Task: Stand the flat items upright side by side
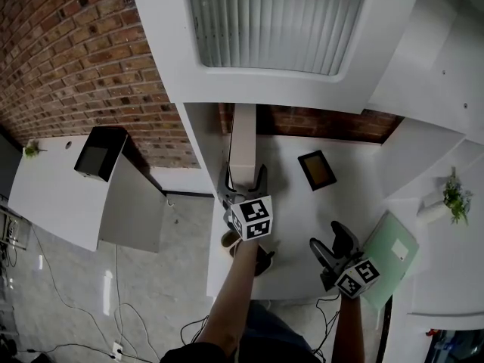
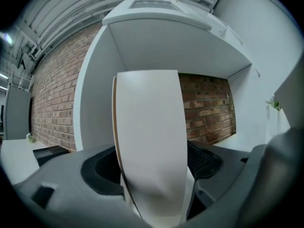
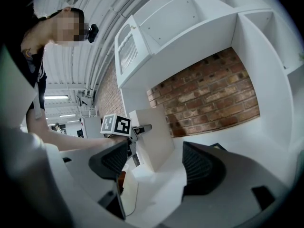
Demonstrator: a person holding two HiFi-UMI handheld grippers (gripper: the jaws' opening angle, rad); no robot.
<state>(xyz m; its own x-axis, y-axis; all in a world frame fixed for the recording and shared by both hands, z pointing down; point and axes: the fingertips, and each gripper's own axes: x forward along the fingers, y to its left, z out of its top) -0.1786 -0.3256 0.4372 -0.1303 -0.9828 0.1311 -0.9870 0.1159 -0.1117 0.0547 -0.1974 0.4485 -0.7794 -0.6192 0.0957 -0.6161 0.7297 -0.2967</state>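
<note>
Your left gripper point(image 2: 153, 163) has its jaws spread wide with the white slab point(image 2: 149, 141) standing upright between them; neither pad looks to be pressing on it, so the slab appears to be on its own edge. It stands just beside the side panel point(image 1: 198, 142) of the desk alcove, on the panel's right (whether it leans against the panel or stands free of it I cannot tell). Your right gripper point(image 3: 157, 164) is likewise open and holds nothing, hovering well to the right of the panel. The dark frame point(image 1: 317, 169) lies flat on the desk point(image 1: 302, 218), well apart from the panel, and the green folder point(image 1: 391, 257) lies flat farther from it again, beyond your right gripper. The danger now is in the withdrawal: pull the left gripper back crooked and a pad may catch a face of the slab and tip it away from the panel, where nothing props it. A tall, thin slab on a smooth desk will likely go over at a light nudge, so back out straight, and bring the next item in gently.
</note>
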